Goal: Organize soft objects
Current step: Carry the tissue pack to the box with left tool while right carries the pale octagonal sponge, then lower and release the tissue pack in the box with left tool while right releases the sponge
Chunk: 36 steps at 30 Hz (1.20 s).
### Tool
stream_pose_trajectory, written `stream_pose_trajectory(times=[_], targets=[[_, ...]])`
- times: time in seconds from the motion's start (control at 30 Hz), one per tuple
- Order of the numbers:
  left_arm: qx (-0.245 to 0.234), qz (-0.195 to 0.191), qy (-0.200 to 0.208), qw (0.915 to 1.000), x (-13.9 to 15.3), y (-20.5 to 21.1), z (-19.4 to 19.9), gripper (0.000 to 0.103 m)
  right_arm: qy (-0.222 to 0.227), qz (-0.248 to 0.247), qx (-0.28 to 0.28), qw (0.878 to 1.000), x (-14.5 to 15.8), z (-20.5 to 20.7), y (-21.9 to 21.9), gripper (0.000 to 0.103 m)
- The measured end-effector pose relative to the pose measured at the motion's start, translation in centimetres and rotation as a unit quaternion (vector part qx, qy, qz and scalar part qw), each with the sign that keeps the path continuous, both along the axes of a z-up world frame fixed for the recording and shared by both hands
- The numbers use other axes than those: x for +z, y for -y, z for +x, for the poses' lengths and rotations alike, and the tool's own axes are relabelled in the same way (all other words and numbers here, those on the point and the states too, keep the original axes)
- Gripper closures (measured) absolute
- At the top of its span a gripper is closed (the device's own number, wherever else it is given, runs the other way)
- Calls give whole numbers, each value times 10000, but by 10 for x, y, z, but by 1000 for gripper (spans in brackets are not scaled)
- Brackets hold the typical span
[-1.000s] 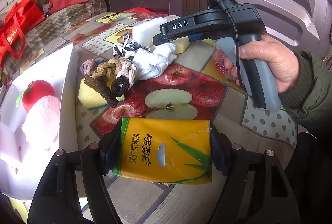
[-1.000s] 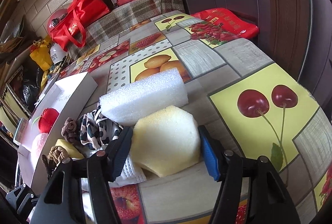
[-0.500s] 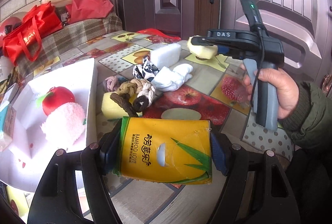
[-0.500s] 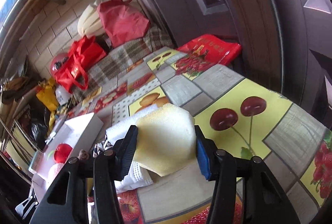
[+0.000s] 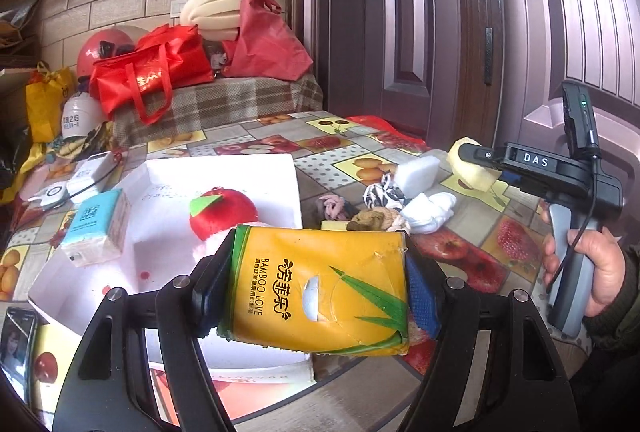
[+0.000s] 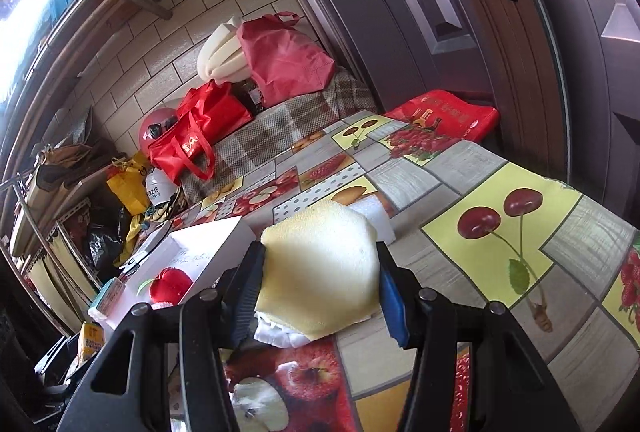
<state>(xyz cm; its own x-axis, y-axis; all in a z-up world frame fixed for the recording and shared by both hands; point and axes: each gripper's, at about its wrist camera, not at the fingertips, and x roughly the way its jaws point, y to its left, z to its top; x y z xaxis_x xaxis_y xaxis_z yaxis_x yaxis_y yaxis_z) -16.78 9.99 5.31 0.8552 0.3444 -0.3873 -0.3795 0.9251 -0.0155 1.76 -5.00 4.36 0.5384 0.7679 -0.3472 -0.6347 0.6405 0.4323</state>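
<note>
Left wrist view showed the left gripper pinching a yellow tissue pack at lower center, over the white box. Right gripper pinched a yellow sponge mid-frame above the tablecloth.

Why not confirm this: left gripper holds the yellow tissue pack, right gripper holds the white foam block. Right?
Not quite. The right gripper holds the yellow sponge, as the right wrist view shows; the white foam block lies on the table behind it. The left gripper does hold the yellow tissue pack.
</note>
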Motion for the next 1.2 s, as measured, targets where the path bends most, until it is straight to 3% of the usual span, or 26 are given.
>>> stream_pose_trajectory(times=[0.13, 0.37, 0.53, 0.8, 1.03, 1.2], targets=[[204, 104, 38, 9997, 0, -11, -7, 29, 387, -160, 152, 9990, 6, -13, -12, 49], [533, 133, 48, 9985, -2, -33, -17, 29, 669, -571, 710, 9936, 4, -32, -50, 49], [716, 16, -38, 9974, -4, -53, -23, 29, 1211, -837, 1270, 9809, 7, -66, -79, 49], [1304, -209, -70, 9912, -8, -99, -33, 29, 1659, -972, 2224, 9558, 5, -114, -125, 49], [1278, -367, -287, 9907, -14, -119, -22, 29, 1781, -1062, 2625, 9424, 3, -137, -151, 49], [1492, -556, -278, 9869, -15, -137, -19, 29, 1532, -1239, 2827, 9388, -1, -136, -168, 49]])
